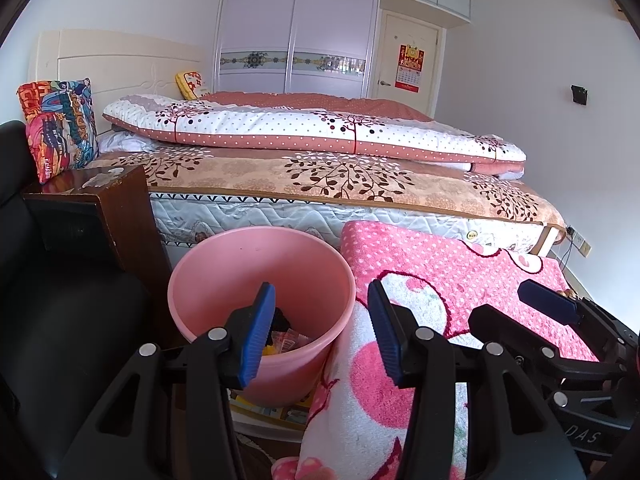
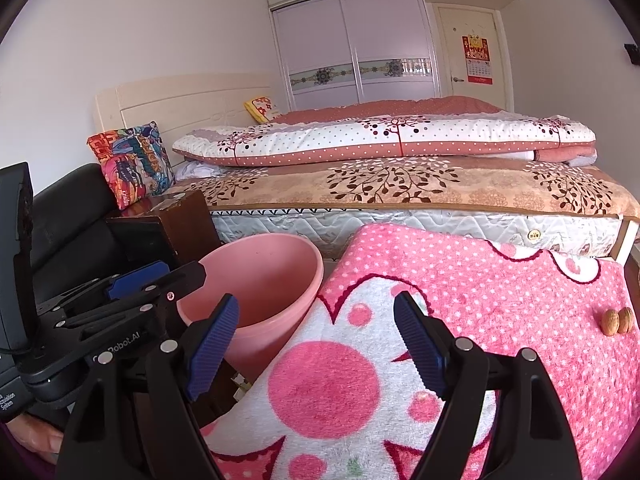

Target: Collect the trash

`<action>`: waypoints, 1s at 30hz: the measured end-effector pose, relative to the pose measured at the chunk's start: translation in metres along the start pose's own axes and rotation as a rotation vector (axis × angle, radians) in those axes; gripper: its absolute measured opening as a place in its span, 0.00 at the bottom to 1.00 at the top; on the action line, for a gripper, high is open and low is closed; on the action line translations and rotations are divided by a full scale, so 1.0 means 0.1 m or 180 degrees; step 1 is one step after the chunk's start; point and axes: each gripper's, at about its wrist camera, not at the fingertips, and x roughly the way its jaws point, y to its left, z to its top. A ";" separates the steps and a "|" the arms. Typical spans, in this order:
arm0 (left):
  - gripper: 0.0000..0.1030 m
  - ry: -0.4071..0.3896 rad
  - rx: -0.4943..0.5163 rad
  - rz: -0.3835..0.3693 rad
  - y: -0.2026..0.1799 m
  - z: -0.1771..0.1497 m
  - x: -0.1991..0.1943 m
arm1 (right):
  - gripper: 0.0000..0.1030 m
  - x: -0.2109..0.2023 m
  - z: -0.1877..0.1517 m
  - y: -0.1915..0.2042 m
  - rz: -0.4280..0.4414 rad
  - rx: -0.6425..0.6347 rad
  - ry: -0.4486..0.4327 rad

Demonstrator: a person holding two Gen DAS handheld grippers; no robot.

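Both claws spread, empty: left claw (image 1: pixel 322 332) above bin (image 1: pixel 256 264) rim, lower centre; right claw (image 2: pixel 316 344) over blanket (image 2: pixel 500 280). Trash (image 1: pixel 286 342) half hidden in bin. Two nuts (image 2: pixel 617 321) near right edge.

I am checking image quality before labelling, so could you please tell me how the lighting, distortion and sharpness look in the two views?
Left wrist view: soft even daylight, strong fisheye bending of the bed, dark corners, pink bin sharp, near left tool slightly soft. Right wrist view: same light, wardrobe lines curved, two walnuts on the pink blanket sharp; no glare.
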 end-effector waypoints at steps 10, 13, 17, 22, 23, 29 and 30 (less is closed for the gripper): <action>0.47 0.0020 0.0007 -0.0003 0.00 -0.01 0.02 | 0.76 0.03 -0.03 -0.04 0.0012 0.0055 0.0036; 0.47 0.0029 0.0014 -0.0012 -0.01 -0.01 0.04 | 0.76 0.04 -0.04 -0.04 0.0014 0.0056 0.0043; 0.47 0.0023 0.0026 -0.0028 -0.01 -0.02 0.04 | 0.76 0.06 -0.05 -0.05 0.0013 0.0083 0.0072; 0.47 0.0017 0.0019 -0.0020 0.01 -0.01 0.06 | 0.76 0.05 -0.06 -0.04 -0.0009 0.0057 0.0058; 0.47 0.0020 0.0016 -0.0018 0.01 -0.01 0.06 | 0.76 0.04 -0.07 -0.04 -0.0009 0.0063 0.0056; 0.47 0.0051 0.0051 -0.0046 -0.06 -0.02 0.09 | 0.76 0.00 -0.07 -0.09 -0.0030 0.0110 0.0020; 0.47 0.0054 0.0060 -0.0052 -0.07 -0.02 0.10 | 0.76 0.00 -0.07 -0.11 -0.0037 0.0124 0.0015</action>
